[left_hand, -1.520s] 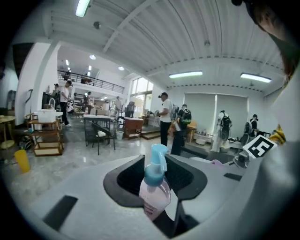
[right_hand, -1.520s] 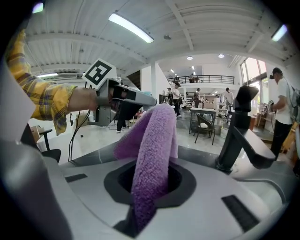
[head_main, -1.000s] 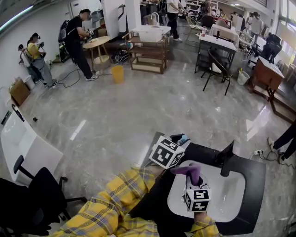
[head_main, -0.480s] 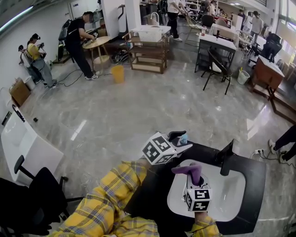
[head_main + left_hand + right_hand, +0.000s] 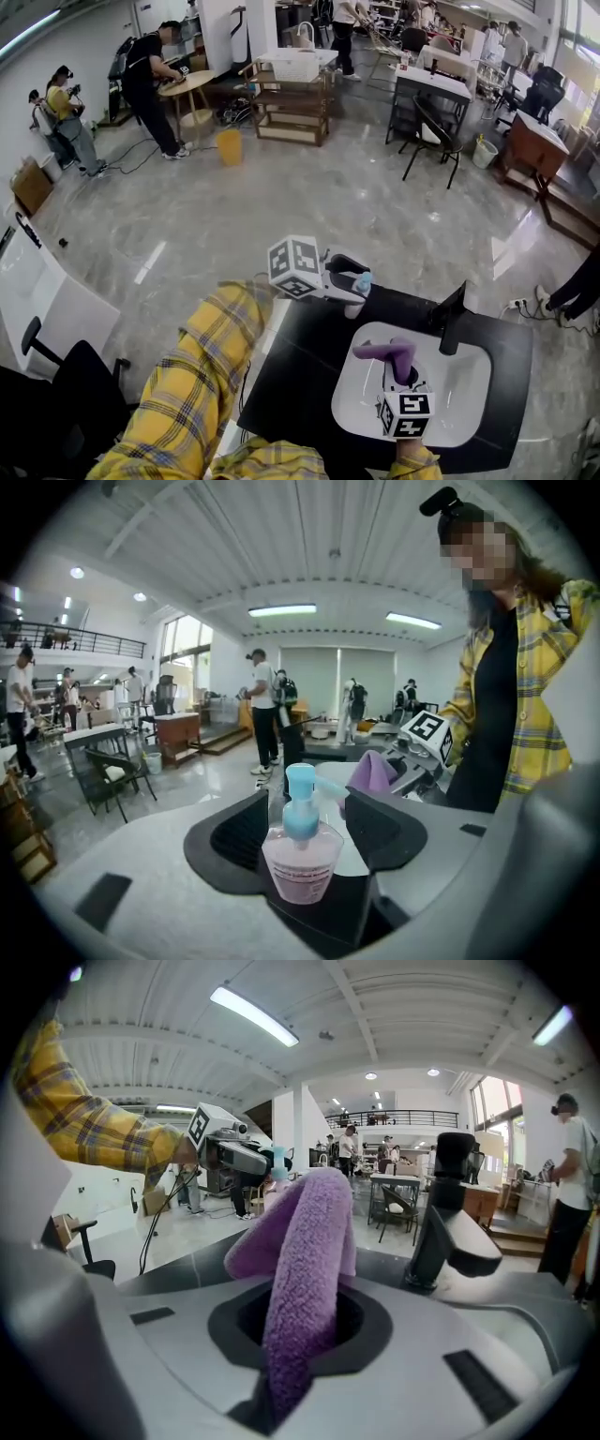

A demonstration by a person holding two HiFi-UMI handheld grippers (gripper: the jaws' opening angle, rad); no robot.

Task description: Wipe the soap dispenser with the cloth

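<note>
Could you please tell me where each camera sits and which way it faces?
Head view: on the head, steeply down at the sink; sleeve, left gripper, right gripper show.
Left gripper view: on that gripper, whose jaws have just been opening, facing the soap dispenser between them; torso shows.
Right gripper view: on that gripper, facing the faucet past its clamped cloth; sleeve shows.
Shared: both gripper views show the cloth.

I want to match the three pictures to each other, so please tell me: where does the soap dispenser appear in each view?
Head view: soap dispenser just above centre, at the tip of the left gripper.
Left gripper view: low centre, between the jaws, which have just been opening.
Right gripper view: only its blue pump, small, left of centre.
Shared landmark: the purple cloth, in all three.
</note>
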